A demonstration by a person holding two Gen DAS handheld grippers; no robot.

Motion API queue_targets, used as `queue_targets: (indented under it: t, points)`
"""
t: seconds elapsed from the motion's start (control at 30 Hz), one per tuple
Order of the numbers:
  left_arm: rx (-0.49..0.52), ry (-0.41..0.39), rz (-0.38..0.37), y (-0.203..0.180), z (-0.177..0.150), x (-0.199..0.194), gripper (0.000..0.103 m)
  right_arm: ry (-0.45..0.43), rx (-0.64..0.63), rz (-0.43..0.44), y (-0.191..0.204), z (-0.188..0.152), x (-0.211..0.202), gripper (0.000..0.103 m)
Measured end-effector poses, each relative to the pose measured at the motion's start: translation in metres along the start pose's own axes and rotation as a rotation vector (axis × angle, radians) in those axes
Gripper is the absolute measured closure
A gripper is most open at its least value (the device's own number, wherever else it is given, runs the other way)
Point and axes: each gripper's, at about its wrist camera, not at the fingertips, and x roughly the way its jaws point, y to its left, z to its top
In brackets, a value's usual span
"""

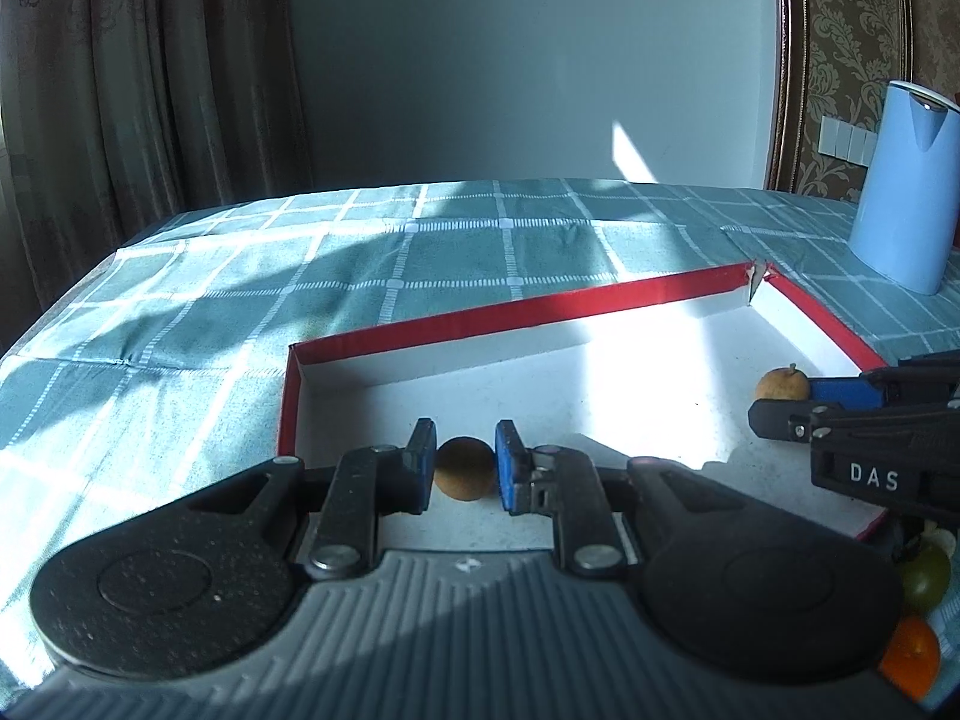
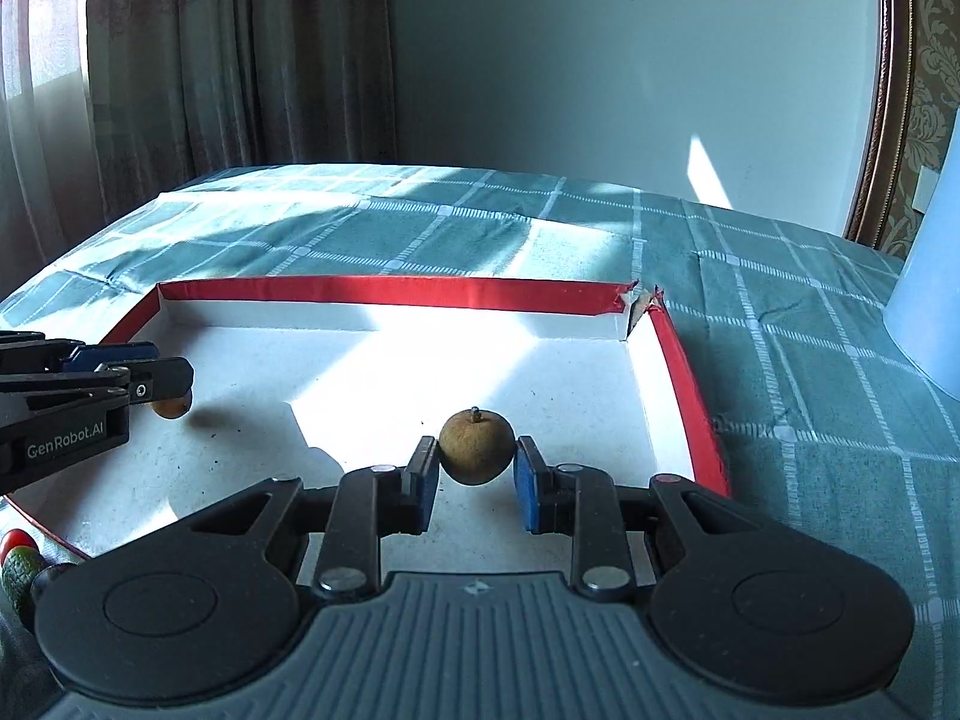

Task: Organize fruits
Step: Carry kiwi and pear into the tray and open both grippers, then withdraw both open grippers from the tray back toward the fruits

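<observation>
Left wrist view: my left gripper [image 1: 465, 468] has its jaws closed on a small brown round fruit [image 1: 465, 468], a longan by the look of it, held above the white floor of the red-rimmed shallow box [image 1: 510, 315] that sits on the checked green tabletop [image 1: 240, 300]. At the right edge my right gripper [image 1: 780, 399] reaches in over the same box with a second brown fruit [image 1: 780, 385] at its tip; the letters "DAS" read white on its black body. A pale blue jug [image 1: 906, 192] stands beyond the box's far corner. A green fruit [image 1: 927, 576] and an orange one [image 1: 912, 648] lie at the lower right, outside the box.

Right wrist view: my right gripper [image 2: 477, 462] has its jaws clamped on a stemmed brown fruit [image 2: 477, 447], carried over the box floor towards the box's right wall [image 2: 684, 384]. At left my left gripper [image 2: 171, 393] shows side-on, "GenRobot.AI" printed on its body, its fruit [image 2: 171, 408] peeping out below the tip. The box's far right corner [image 2: 639, 306] is torn open.

I judge this the placing step: both fruits are over the box and neither is set down yet. The next move calls for lowering each to the floor and easing the jaws apart gently, since round fruit may roll.
</observation>
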Motion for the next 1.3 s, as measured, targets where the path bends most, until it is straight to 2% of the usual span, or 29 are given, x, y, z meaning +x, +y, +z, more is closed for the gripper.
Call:
queue_targets:
  t: [0.17, 0.5, 0.6, 0.67, 0.77, 0.83, 0.97, 1.13, 1.3]
  points:
    - [-0.014, 0.009, -0.005, 0.002, 0.002, 0.003, 0.084, 0.032, 0.019, 0.006, -0.003, 0.001, 0.008, 0.077]
    - [-0.001, 0.024, -0.001, 0.000, -0.001, 0.006, 0.079, 0.034, 0.058, 0.010, -0.010, 0.003, 0.008, 0.076]
    - [0.006, 0.022, 0.004, -0.001, -0.002, 0.005, 0.070, 0.027, 0.064, 0.017, -0.011, 0.003, 0.008, 0.067]
    - [0.006, 0.016, 0.005, -0.001, -0.002, 0.004, 0.070, 0.016, 0.068, 0.021, -0.012, 0.003, 0.006, 0.051]
    - [0.002, 0.002, 0.010, 0.000, -0.002, 0.003, 0.057, -0.017, 0.075, 0.007, -0.012, 0.003, 0.000, 0.039]
    - [0.011, -0.007, 0.016, -0.001, -0.003, 0.001, 0.048, -0.034, 0.083, 0.010, -0.014, 0.003, -0.003, 0.036]
    - [0.031, -0.034, 0.026, 0.000, -0.006, -0.010, 0.040, -0.054, 0.131, 0.024, -0.024, -0.002, -0.012, 0.036]
    - [-0.007, -0.134, 0.035, 0.012, -0.011, -0.036, 0.015, -0.114, 0.210, 0.045, -0.040, -0.010, -0.034, 0.036]
    - [-0.028, -0.167, 0.042, 0.020, -0.018, -0.057, 0.013, -0.148, 0.188, 0.010, -0.041, -0.018, -0.046, 0.035]
